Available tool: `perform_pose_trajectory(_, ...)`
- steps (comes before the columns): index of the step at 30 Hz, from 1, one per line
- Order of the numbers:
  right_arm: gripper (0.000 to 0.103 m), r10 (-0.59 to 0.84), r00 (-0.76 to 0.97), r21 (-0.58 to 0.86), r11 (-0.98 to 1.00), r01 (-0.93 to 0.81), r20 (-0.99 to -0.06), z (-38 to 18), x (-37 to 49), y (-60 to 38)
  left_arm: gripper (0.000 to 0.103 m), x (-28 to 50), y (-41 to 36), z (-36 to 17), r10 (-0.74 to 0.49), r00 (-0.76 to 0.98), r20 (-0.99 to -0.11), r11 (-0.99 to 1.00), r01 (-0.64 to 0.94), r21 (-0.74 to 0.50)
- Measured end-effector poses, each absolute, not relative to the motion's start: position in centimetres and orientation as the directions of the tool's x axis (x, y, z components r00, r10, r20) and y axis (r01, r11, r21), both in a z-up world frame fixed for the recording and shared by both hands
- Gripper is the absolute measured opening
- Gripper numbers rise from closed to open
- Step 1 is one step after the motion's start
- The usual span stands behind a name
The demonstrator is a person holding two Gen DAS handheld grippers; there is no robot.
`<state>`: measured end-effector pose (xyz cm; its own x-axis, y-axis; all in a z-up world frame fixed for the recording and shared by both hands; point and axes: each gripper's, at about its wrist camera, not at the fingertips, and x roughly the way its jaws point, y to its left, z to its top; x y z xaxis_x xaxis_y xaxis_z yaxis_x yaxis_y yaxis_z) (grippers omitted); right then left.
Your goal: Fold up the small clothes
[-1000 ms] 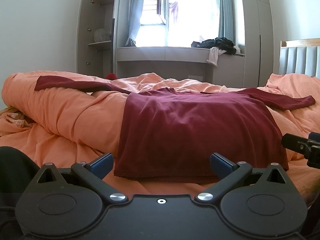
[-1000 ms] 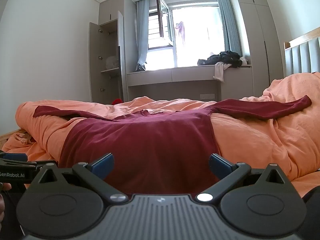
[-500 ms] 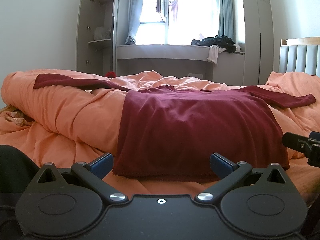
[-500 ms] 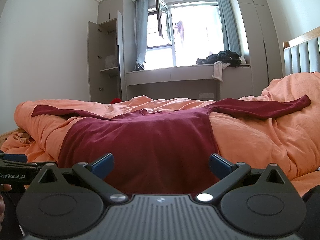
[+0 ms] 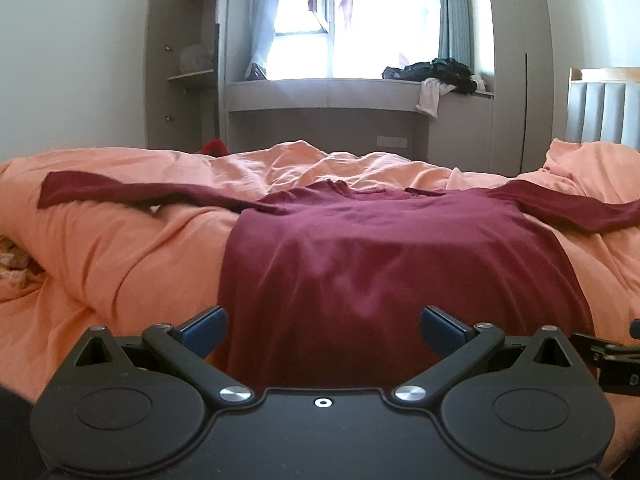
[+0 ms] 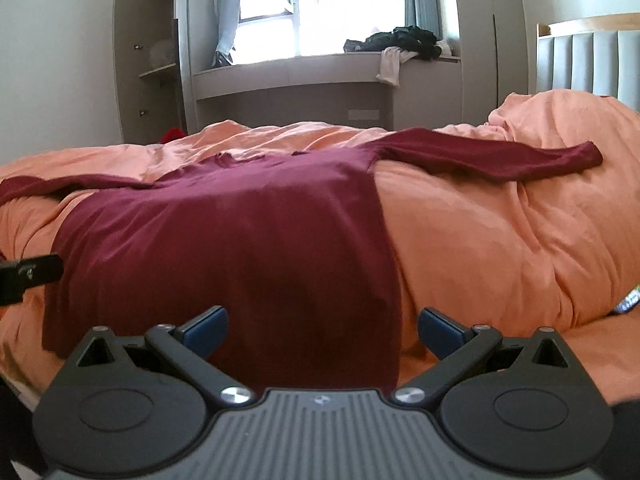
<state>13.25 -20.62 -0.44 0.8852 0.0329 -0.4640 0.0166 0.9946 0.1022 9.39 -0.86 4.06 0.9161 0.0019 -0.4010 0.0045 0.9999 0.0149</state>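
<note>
A dark red long-sleeved shirt (image 5: pixel 380 256) lies spread flat on a rumpled orange duvet (image 5: pixel 112 256), both sleeves stretched out sideways, neck toward the window. It also shows in the right wrist view (image 6: pixel 240 240). My left gripper (image 5: pixel 322 330) is open and empty, just above the shirt's near hem toward its left side. My right gripper (image 6: pixel 322 330) is open and empty, above the hem at its right corner. The right sleeve (image 6: pixel 500 158) lies across a duvet mound. Each gripper's edge shows in the other's view.
A window seat (image 5: pixel 328 92) with a pile of dark and white clothes (image 5: pixel 440 74) runs along the far wall. An open wardrobe (image 5: pixel 184 64) stands at left, a padded headboard (image 6: pixel 588 64) at right. A red item (image 5: pixel 212 146) lies beyond the bed.
Both grippers have moved forward and up over the shirt's hem, so I see it more from above. Both stay open. The shirt has not moved.
</note>
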Motion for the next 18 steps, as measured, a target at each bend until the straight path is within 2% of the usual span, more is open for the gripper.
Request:
perform_pose_trajectory(13, 0.103, -0.061, 0.889, 0.004, 0.997, 0.071, -0.454, 1.8, 20.6, -24.6, 0.103, 20.4, -2.5, 6.6, -0.028, 0.916, -0.4, 0.998, 0.051, 0.046)
perform_pose_trajectory(18, 0.103, -0.092, 0.892, -0.036, 0.996, 0.085, -0.442, 1.9, 23.3, -26.2, 0.103, 25.2, -3.3, 6.4, -0.017, 0.92, -0.391, 0.991, 0.068, 0.118)
